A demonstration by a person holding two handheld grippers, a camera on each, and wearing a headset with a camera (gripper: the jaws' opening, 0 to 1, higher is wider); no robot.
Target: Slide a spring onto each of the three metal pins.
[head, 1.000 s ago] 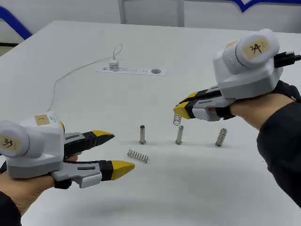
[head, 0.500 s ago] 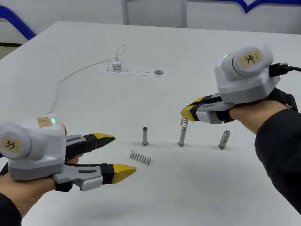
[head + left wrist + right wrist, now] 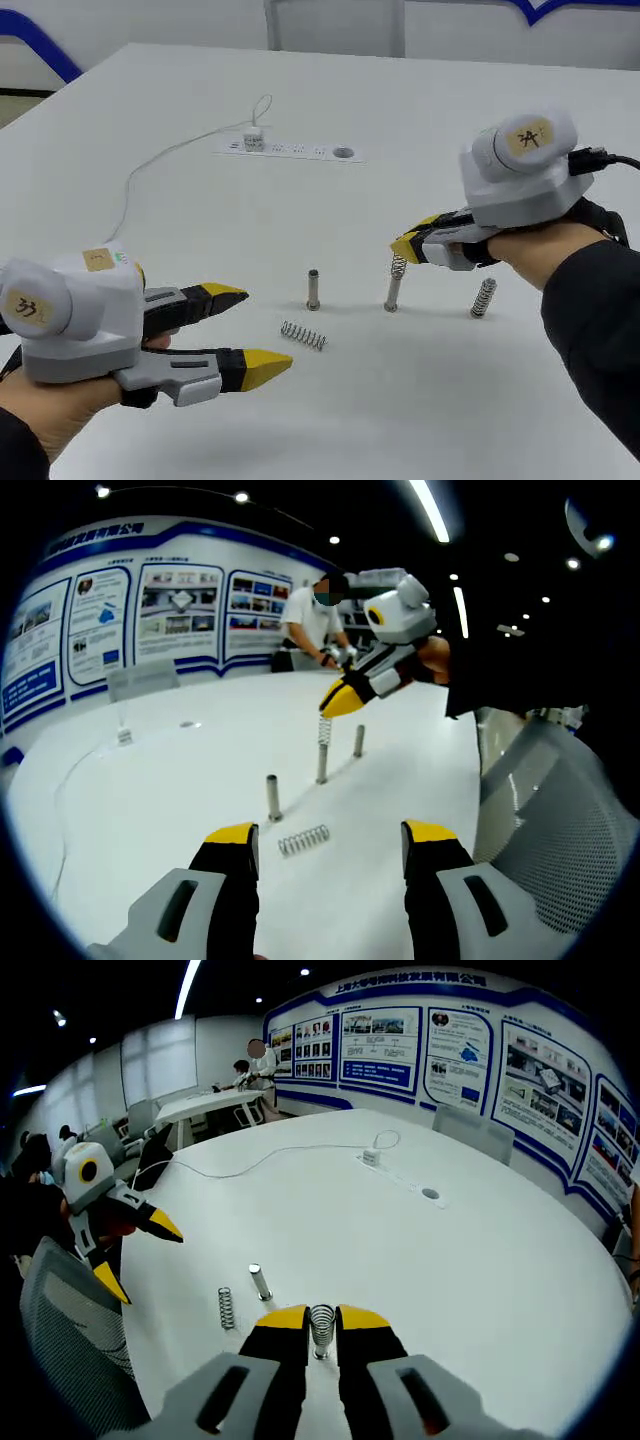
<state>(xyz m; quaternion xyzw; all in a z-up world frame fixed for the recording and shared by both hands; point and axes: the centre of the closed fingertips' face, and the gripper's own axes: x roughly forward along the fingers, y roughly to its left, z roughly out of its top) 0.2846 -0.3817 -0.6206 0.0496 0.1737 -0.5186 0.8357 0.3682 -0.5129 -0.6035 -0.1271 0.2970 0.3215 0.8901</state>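
Three metal pins stand in a row on the white table. The left pin (image 3: 313, 289) (image 3: 272, 797) (image 3: 259, 1282) is bare. My right gripper (image 3: 405, 246) (image 3: 321, 1322) is shut on a spring (image 3: 398, 265) (image 3: 324, 728) (image 3: 321, 1326), holding it upright at the top of the middle pin (image 3: 392, 292) (image 3: 322, 762). The right pin (image 3: 484, 297) (image 3: 358, 740) carries a spring. A loose spring (image 3: 303, 335) (image 3: 303, 840) (image 3: 226, 1307) lies flat in front of the left pin. My left gripper (image 3: 255, 330) (image 3: 330, 835) hovers open, just short of that loose spring.
A white power strip (image 3: 290, 150) with a plugged-in adapter and a trailing cable (image 3: 150, 160) lies at the far side of the table. A grey mesh chair (image 3: 560, 810) stands beside the table. A person (image 3: 315, 620) works at another table in the background.
My right gripper has carried its spring over the middle pin and lowered it onto the pin's top. The left gripper has stayed put, still open.
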